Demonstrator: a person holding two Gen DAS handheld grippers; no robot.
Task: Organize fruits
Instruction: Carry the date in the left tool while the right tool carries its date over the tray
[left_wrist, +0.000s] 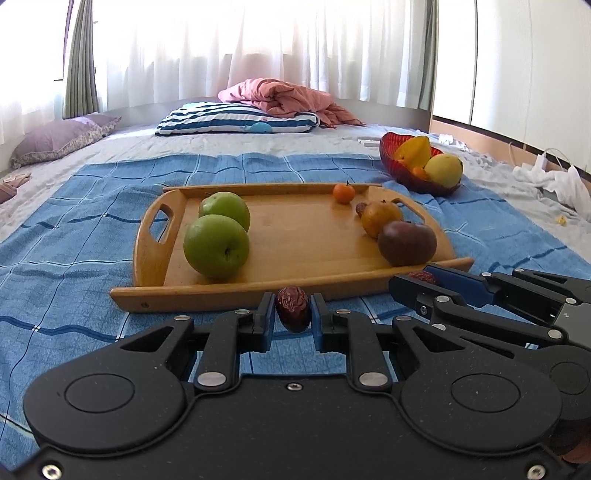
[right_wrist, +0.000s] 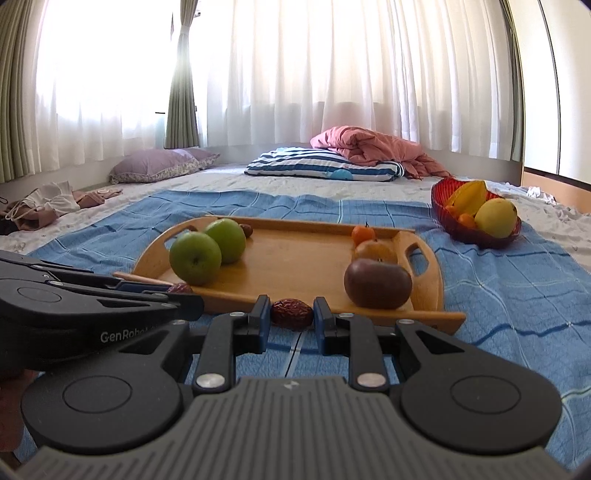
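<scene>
A wooden tray (left_wrist: 295, 240) (right_wrist: 291, 258) lies on a blue checked cloth. It holds two green apples (left_wrist: 216, 245) (right_wrist: 195, 258), a small orange fruit (left_wrist: 343, 192), a yellow-brown fruit (left_wrist: 380, 218) and a dark purple fruit (left_wrist: 406, 243) (right_wrist: 376, 282). My left gripper (left_wrist: 293, 310) is shut on a red date (left_wrist: 293, 308) just before the tray's near rim. My right gripper (right_wrist: 291, 314) is shut on another red date (right_wrist: 291, 313) (left_wrist: 421, 277), to the right of the left one.
A red bowl (left_wrist: 391, 162) (right_wrist: 439, 199) with a starfruit, a yellow fruit and small oranges stands at the right rear. Pillows and a pink quilt (left_wrist: 280, 98) lie at the back. Clothes lie at the left (right_wrist: 48, 206) and right (left_wrist: 554, 181).
</scene>
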